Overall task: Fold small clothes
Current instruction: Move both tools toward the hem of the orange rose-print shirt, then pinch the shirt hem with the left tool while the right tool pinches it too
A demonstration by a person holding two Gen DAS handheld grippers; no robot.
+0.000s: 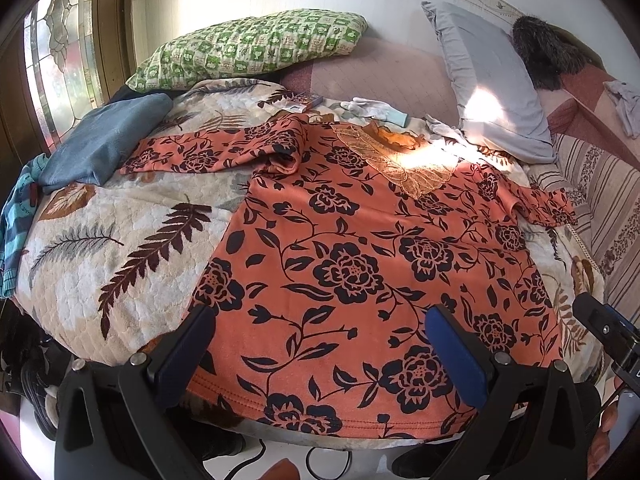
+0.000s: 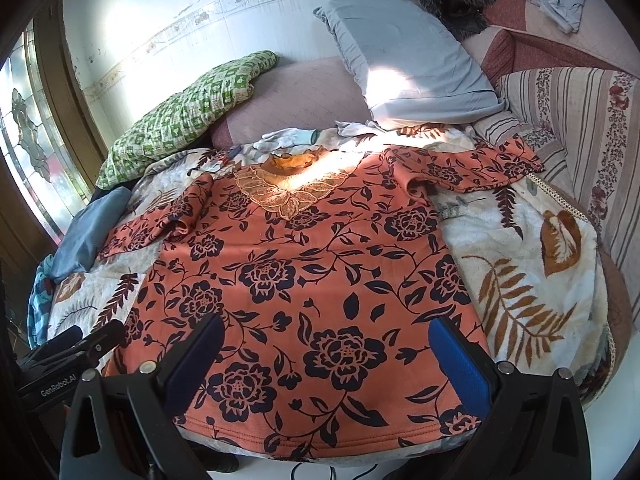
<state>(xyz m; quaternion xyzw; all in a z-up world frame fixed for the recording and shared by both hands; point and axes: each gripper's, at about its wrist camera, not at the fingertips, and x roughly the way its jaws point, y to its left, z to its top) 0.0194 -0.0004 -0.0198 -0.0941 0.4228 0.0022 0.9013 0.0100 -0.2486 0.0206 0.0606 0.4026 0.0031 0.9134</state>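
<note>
Orange top [image 2: 304,280] lies flat on the bed [image 2: 532,280], hem at its near edge, unfolded. Your left gripper [image 1: 320,344] and right gripper [image 2: 326,354] gape wide, empty; every fold remains.

Both wrist views look forward over each tool's open fingers from the bed's [image 1: 132,240] near edge, close above the orange blouse [image 1: 360,264], sharing it and the pillows beyond.
</note>
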